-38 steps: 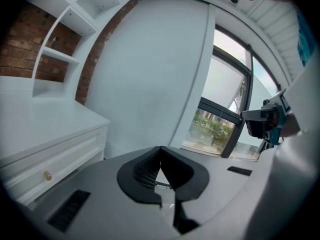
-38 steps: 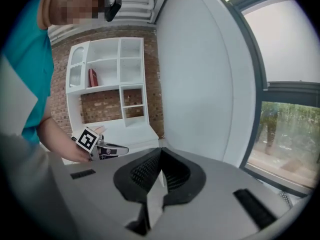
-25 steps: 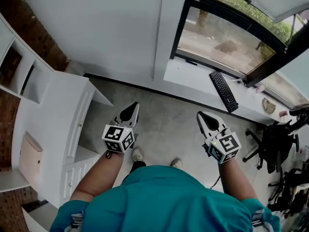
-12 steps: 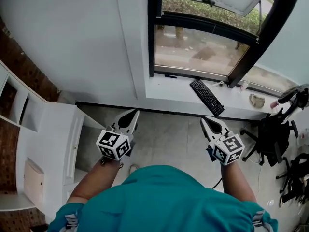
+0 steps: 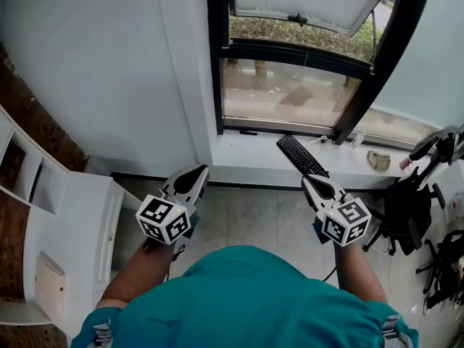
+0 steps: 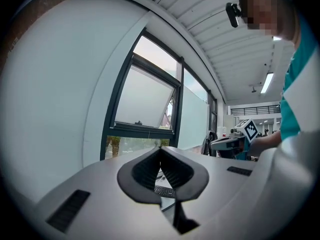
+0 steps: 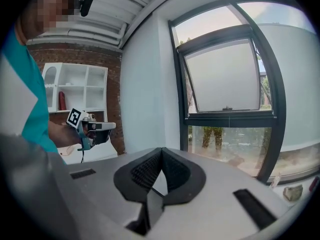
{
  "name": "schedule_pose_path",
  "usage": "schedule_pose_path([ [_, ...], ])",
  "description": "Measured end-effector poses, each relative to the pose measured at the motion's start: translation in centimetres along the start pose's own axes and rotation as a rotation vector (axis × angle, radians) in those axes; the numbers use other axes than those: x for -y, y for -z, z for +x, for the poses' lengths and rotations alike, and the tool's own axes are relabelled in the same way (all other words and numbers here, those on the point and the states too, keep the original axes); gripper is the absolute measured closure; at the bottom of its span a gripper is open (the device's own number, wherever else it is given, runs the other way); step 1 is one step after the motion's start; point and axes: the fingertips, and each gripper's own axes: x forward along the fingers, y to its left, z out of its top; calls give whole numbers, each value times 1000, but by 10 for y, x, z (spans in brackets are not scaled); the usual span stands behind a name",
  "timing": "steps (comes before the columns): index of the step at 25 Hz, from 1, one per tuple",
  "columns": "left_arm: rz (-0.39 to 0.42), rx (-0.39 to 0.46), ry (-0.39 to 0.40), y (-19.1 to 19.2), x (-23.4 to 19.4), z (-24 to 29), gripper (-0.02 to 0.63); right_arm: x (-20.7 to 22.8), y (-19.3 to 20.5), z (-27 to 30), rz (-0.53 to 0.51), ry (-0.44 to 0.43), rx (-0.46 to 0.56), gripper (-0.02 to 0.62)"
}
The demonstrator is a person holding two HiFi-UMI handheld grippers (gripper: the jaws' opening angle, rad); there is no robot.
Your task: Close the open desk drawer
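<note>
The white desk unit stands at the left of the head view, with a pale panel low on its side; I cannot make out an open drawer on it. My left gripper hangs in the air just right of the desk, shut, with nothing in it. My right gripper is level with it, also shut and empty. In the left gripper view the jaws meet at their tips. The right gripper view shows its jaws closed the same way, with the left gripper off to the left.
A white wall and a window with a black frame are straight ahead. A black keyboard lies on the white sill. Black chairs crowd the right. White shelves stand against a brick wall.
The head view has swung upward toward the window, which now fills more of the picture; less floor shows. Both grippers stay shut and keep their places side by side.
</note>
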Motion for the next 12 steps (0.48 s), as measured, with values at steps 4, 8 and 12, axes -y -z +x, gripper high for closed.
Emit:
schedule_pose_path([
  [4,-3,16,3,-17,0,-1,592,1,-17,3,3,-7,5,574],
  [8,5,31,2,-33,-1,-4,592,2,-34,6,-9,-8,13,574],
  [12,5,40,4,-42,-1,-10,592,0,-46,7,-24,-12,22,574],
])
